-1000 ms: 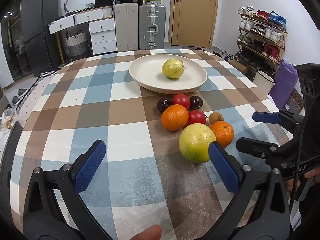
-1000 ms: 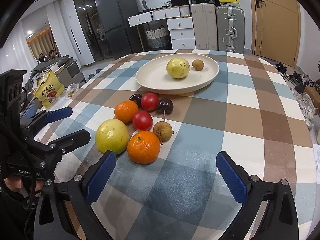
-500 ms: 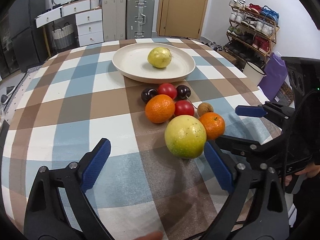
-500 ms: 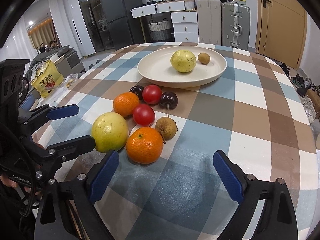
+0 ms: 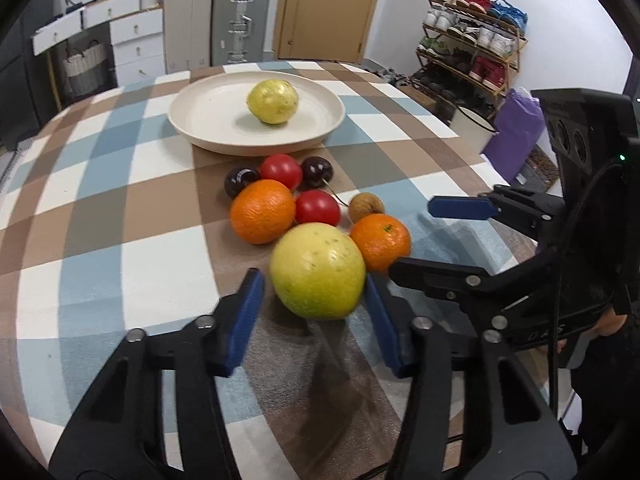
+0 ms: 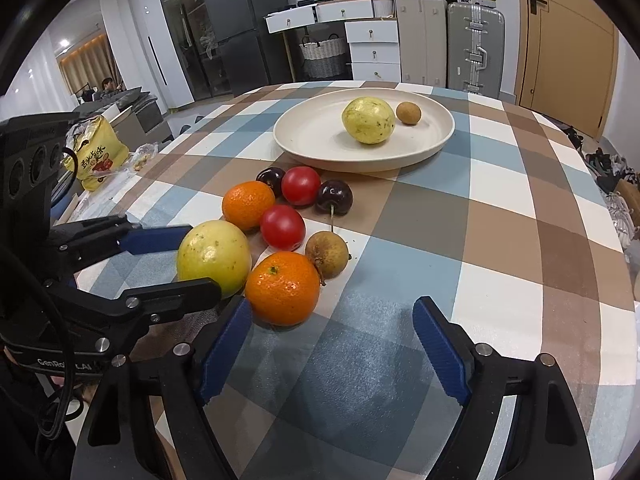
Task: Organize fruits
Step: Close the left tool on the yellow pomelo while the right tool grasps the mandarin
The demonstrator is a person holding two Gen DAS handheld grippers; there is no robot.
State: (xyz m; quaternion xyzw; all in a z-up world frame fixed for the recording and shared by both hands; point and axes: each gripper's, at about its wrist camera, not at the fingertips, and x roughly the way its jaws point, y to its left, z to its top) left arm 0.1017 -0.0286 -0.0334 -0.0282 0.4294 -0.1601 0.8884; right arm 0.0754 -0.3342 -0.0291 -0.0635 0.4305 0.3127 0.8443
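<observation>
A large yellow-green fruit point(image 5: 318, 271) lies on the checked tablecloth, between the open blue pads of my left gripper point(image 5: 310, 306), with small gaps on both sides. It also shows in the right wrist view point(image 6: 214, 256). Behind it lie two oranges point(image 5: 262, 211), two red tomatoes point(image 5: 317, 207), two dark cherries point(image 5: 316, 172) and a small brown fruit point(image 5: 365, 207). A cream plate point(image 5: 208, 120) farther back holds a yellow fruit point(image 5: 272, 101) and a small brown fruit point(image 6: 408, 113). My right gripper point(image 6: 334, 334) is open and empty just in front of the near orange point(image 6: 283, 288).
The table edge curves round at the right and near side. Beyond it stand a shoe rack point(image 5: 468, 40), a purple bag point(image 5: 516, 128), drawers and suitcases point(image 5: 240, 20). A yellow snack bag point(image 6: 96, 156) lies on a surface to the left of the table.
My left gripper has moved forward and its pads have narrowed round the large yellow-green fruit. My right gripper has come a little closer to the near orange.
</observation>
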